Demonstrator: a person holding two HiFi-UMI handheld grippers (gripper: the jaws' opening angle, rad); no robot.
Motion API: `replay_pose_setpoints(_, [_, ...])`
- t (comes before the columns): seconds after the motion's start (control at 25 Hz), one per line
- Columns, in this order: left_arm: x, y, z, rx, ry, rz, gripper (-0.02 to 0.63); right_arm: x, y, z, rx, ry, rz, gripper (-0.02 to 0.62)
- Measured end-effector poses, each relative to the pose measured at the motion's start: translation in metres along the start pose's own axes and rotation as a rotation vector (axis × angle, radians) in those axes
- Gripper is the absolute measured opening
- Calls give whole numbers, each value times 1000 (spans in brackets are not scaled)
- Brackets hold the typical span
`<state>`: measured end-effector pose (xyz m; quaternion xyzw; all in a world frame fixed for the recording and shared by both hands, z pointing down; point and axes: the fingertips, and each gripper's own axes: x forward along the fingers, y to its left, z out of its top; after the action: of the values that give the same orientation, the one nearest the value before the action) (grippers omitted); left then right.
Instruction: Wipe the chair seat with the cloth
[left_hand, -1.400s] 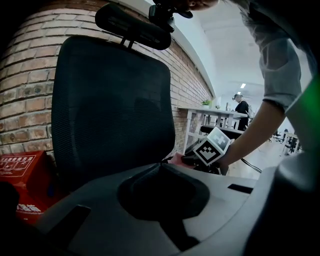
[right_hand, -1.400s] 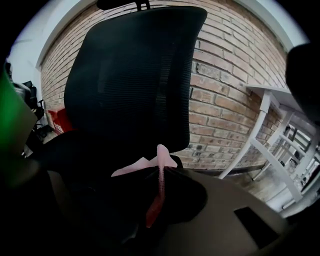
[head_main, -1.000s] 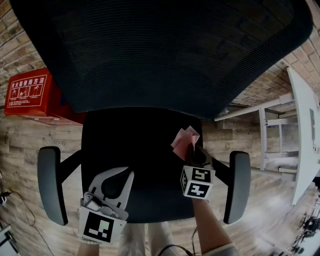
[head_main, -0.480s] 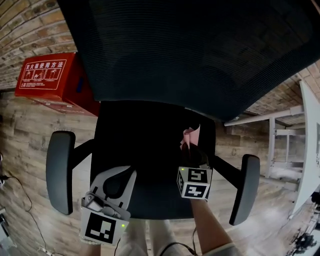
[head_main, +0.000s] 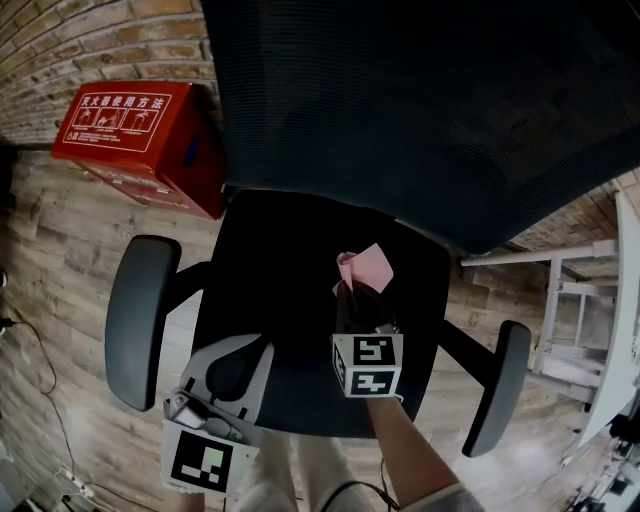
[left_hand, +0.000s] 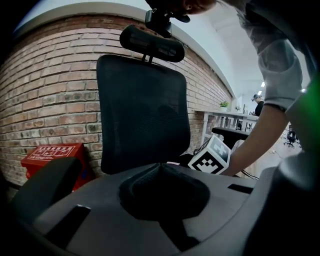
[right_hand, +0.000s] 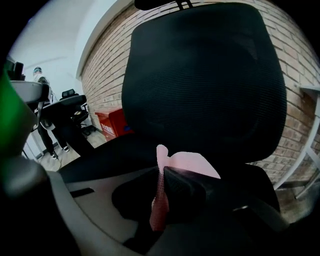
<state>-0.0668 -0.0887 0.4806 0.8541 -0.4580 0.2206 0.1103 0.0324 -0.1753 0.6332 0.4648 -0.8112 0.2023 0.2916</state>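
The right tool (head_main: 350, 292) pinches the pink cloth (head_main: 365, 267) just right of frame centre, over the black seat (head_main: 270, 260). A second ago the cloth was near the seat's right edge. It has now slid inward, so a wiping stroke seems under way. The left tool (head_main: 240, 352), pressed together and empty, hangs at lower left.

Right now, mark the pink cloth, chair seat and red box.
pink cloth (head_main: 366, 268), head view, its flat upper flap.
chair seat (head_main: 280, 262), head view, bare left half.
red box (head_main: 125, 125), head view, its printed top face.
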Motion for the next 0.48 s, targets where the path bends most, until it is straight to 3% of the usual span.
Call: replay_pose_setpoints(0.48, [-44, 19, -23, -88, 19, 107, 18, 23, 116, 26, -116, -38, 245, 51])
